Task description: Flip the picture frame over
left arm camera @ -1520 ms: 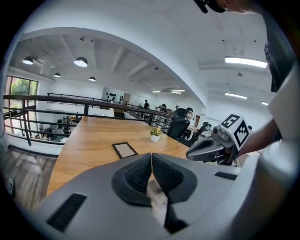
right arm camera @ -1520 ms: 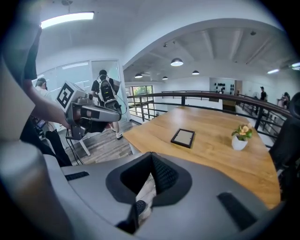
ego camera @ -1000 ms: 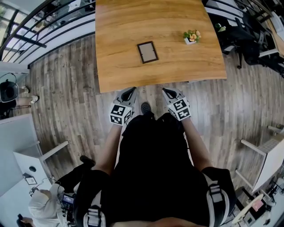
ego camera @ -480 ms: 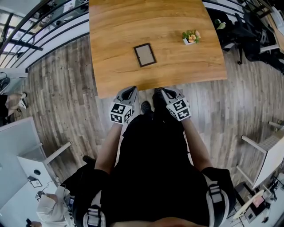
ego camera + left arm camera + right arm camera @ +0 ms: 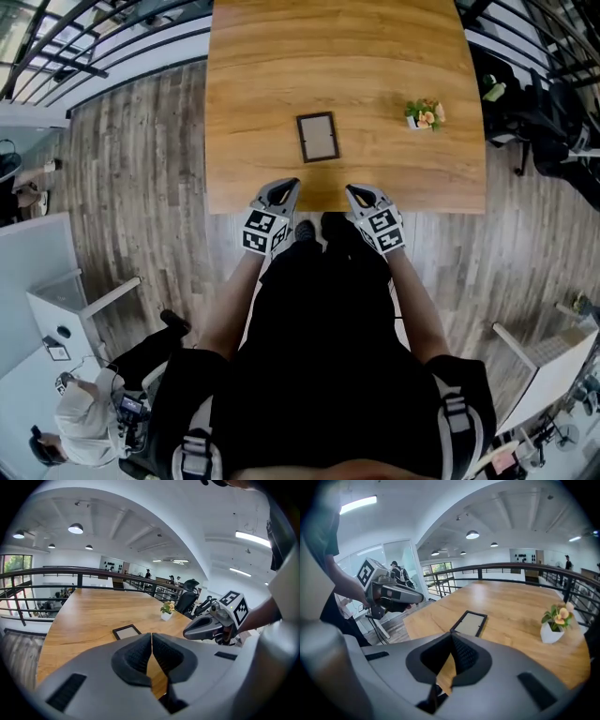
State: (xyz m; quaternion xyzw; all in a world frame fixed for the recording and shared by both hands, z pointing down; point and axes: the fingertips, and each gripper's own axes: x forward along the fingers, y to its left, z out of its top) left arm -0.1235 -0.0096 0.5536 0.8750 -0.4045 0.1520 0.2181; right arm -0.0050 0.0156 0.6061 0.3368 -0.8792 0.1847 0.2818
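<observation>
Left gripper (image 5: pixel 152 637) is showing its two jaws pressed together with nothing between them, and the right gripper (image 5: pixel 451 638) is doing the same (only a thin seam is showing between each pair of pads). Both are pointing toward the table (image 5: pixel 272 75) and tilting a little downward. Their tips are reaching just over the table's near edge, side by side but apart from each other, and neither is touching anything on it. Their marker cubes are sitting back off the table, over the floor (image 5: pixel 141 187).

The person holding them is standing at the table's near edge, dressed in dark clothes, with bare forearms stretching toward it.

The picture frame (image 5: pixel 318 137) is lying flat on the table, close to the near edge and about midway across its width, just beyond the gripper tips and clear of both. A pale panel is facing up inside its dark border.

A small white flower pot (image 5: pixel 425 114) is standing upright toward the table's right side, well apart from the frame.

Grey wooden planks are running all around the table. A black railing (image 5: pixel 94 37) is passing along the table's far and left sides, and dark office chairs (image 5: pixel 553 112) are standing off its right side. Another person (image 5: pixel 84 431) in a light top is sitting well back from the table's near left corner.
</observation>
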